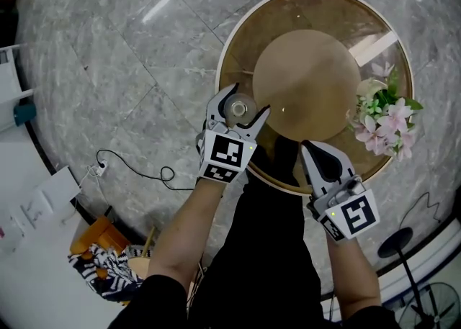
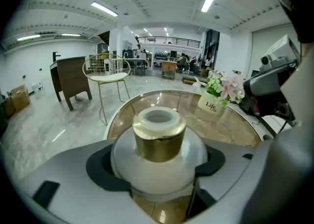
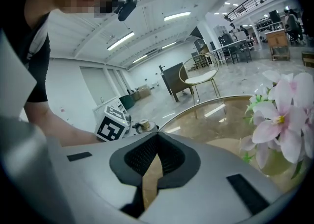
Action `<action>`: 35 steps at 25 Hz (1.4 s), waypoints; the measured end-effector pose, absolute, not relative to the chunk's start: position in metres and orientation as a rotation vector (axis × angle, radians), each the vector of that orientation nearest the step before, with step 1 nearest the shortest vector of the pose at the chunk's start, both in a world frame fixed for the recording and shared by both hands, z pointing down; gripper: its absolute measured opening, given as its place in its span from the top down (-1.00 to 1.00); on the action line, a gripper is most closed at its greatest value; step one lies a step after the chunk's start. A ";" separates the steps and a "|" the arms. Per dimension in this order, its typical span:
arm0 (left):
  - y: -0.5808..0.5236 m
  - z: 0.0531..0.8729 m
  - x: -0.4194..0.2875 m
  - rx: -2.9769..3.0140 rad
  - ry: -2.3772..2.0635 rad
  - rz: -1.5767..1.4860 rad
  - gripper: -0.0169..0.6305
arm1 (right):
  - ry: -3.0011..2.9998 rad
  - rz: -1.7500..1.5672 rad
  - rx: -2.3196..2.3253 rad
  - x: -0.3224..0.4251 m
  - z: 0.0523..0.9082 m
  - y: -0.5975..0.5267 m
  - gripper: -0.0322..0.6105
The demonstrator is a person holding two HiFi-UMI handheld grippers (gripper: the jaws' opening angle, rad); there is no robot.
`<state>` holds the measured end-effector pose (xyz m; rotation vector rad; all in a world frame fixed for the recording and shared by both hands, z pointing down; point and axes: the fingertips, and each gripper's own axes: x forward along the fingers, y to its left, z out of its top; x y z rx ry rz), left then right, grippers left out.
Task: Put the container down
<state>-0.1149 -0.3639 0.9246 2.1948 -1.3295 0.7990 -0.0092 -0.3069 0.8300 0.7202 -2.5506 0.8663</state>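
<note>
Item: frosted white round container with gold collar (image 2: 157, 144), clamped between the jaws of our left gripper (image 1: 245, 104), over the left edge of the round amber glass table (image 1: 302, 11). We judge it not yet set down or released. Right gripper (image 1: 315, 153): jaws together, empty. White flower pot (image 2: 212, 105) reads "Life".

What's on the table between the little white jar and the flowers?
Nothing. The head view shows only bare glass tabletop between the white jar and the flowers.
</note>
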 end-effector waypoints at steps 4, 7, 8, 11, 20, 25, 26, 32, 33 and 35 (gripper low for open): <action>-0.375 0.938 -0.117 2.176 -1.328 0.807 -0.09 | -2.512 0.917 0.715 -0.003 0.843 -0.301 0.86; -0.382 0.943 -0.114 2.176 -1.323 0.801 -0.09 | -2.513 0.915 0.675 -0.007 0.846 -0.303 0.86; -0.384 0.944 -0.114 2.179 -1.324 0.800 -0.09 | -2.517 0.906 0.663 -0.008 0.846 -0.306 0.86; -0.391 0.947 -0.112 2.181 -1.326 0.799 -0.09 | -2.524 0.879 0.651 -0.012 0.848 -0.319 0.86; -0.412 0.956 -0.107 2.222 -1.325 0.804 -0.10 | -2.527 0.847 0.615 -0.020 0.855 -0.336 0.86; -0.422 0.954 -0.102 2.254 -1.341 0.830 -0.10 | -2.510 0.856 0.587 -0.017 0.859 -0.326 0.86; -0.422 0.954 -0.102 2.250 -1.351 0.834 -0.10 | -2.508 0.858 0.584 -0.016 0.859 -0.325 0.86; -0.410 0.957 -0.103 2.216 -1.363 0.892 -0.13 | -2.517 0.838 0.551 -0.012 0.850 -0.321 0.86; -0.408 0.955 -0.104 2.213 -1.366 0.895 -0.13 | -2.522 0.830 0.549 -0.011 0.847 -0.321 0.86; -0.408 0.949 -0.105 2.207 -1.383 0.887 -0.13 | -2.530 0.816 0.547 -0.010 0.842 -0.322 0.86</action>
